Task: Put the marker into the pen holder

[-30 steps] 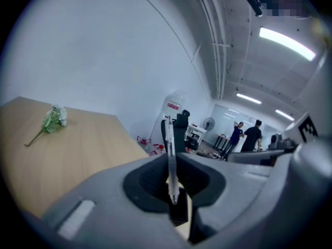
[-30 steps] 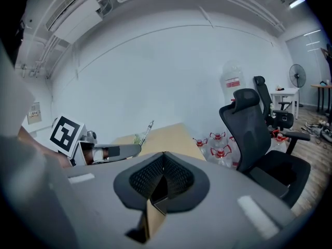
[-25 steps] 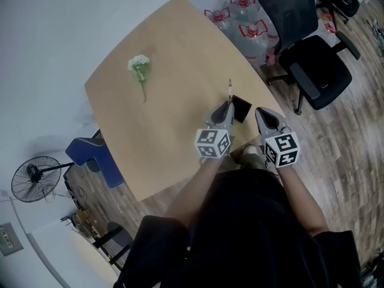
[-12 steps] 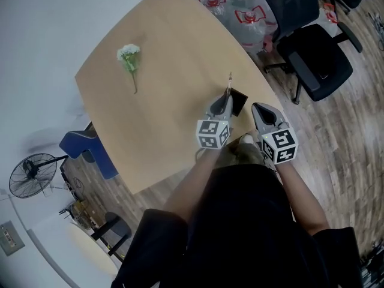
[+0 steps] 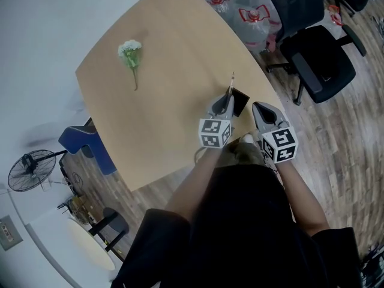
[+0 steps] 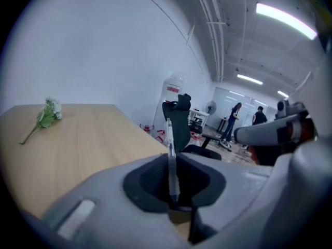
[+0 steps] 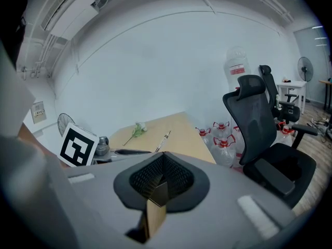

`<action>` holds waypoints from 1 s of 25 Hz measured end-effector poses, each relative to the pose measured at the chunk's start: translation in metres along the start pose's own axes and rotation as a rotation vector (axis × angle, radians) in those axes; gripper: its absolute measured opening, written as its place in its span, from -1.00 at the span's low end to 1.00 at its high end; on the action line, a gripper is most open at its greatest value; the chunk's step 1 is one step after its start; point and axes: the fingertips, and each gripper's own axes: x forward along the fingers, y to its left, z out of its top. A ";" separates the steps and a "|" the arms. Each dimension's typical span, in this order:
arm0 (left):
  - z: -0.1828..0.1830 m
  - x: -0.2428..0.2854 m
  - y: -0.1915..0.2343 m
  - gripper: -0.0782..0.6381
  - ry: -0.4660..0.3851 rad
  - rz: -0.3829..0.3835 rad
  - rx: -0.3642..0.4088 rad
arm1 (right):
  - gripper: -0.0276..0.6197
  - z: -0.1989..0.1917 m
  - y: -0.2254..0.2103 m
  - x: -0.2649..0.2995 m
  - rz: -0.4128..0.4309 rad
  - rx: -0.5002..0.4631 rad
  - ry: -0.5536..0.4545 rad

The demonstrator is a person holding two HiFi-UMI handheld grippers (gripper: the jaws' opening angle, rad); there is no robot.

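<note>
You've got the marker (image 6: 169,154) pinched in your left gripper (image 5: 228,98): a slim, pale, see-through stick, jutting forward and upward out of the jaws, with its far end raised above the wooden tabletop. The pen holder (image 5: 240,105) is a small black box sitting on the table near its edge, just beside the gripped marker.

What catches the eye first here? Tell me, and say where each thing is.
The left gripper draws the eye first. It is at the table's near right edge, shut on a thin marker that stands upright between its jaws, right beside a black pen holder. Farther off, a small white flower sprig lies alone on the wooden table.
</note>
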 end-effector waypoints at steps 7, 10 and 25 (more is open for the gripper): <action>0.002 -0.001 0.003 -0.65 -0.060 0.028 -0.006 | -0.91 -0.004 -0.005 0.000 -0.006 0.009 0.009; 0.001 -0.001 0.003 -0.64 -0.060 0.068 0.043 | -0.91 -0.004 -0.004 0.001 -0.007 0.013 0.009; -0.007 0.006 -0.003 -0.64 0.024 0.117 0.192 | -0.91 -0.015 -0.005 -0.002 -0.014 -0.005 0.050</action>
